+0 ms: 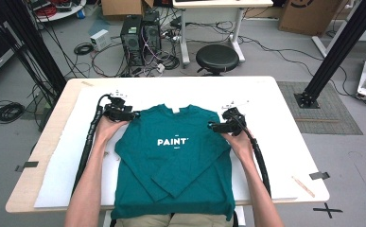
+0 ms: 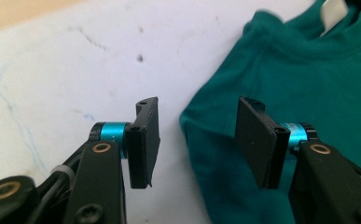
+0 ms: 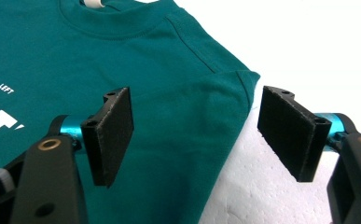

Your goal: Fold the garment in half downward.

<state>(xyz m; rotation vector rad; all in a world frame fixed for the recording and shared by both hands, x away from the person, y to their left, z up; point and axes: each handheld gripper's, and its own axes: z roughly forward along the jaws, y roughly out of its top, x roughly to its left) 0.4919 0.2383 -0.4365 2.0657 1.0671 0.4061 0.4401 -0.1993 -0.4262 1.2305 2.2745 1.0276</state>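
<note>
Seemingly a fold is about to begin: over at the left, the left tool (image 1: 134, 115) sits at the shirt's shoulder corner, its jaws spread wide and holding nothing. In the left gripper view the fabric edge lies between the two pads, one pad over bare white sheet (image 2: 75, 70), the other over cloth. Moving right, the teal shirt (image 1: 173, 161) lies face up in the middle of the desk (image 1: 284, 118), white lettering on the chest, both long sleeves already folded in across the body, the hem hanging off the near edge toward the person's lap. Further right, the right tool (image 1: 212, 126) mirrors the first at the other shoulder, also gaping and empty, straddling the shoulder seam.

I judge the step in hand to be lining up on both shoulders. Next, each tool would need to drop onto the cloth and close on the shoulder edge, catching all layers without pinching the sheet beneath.
</note>
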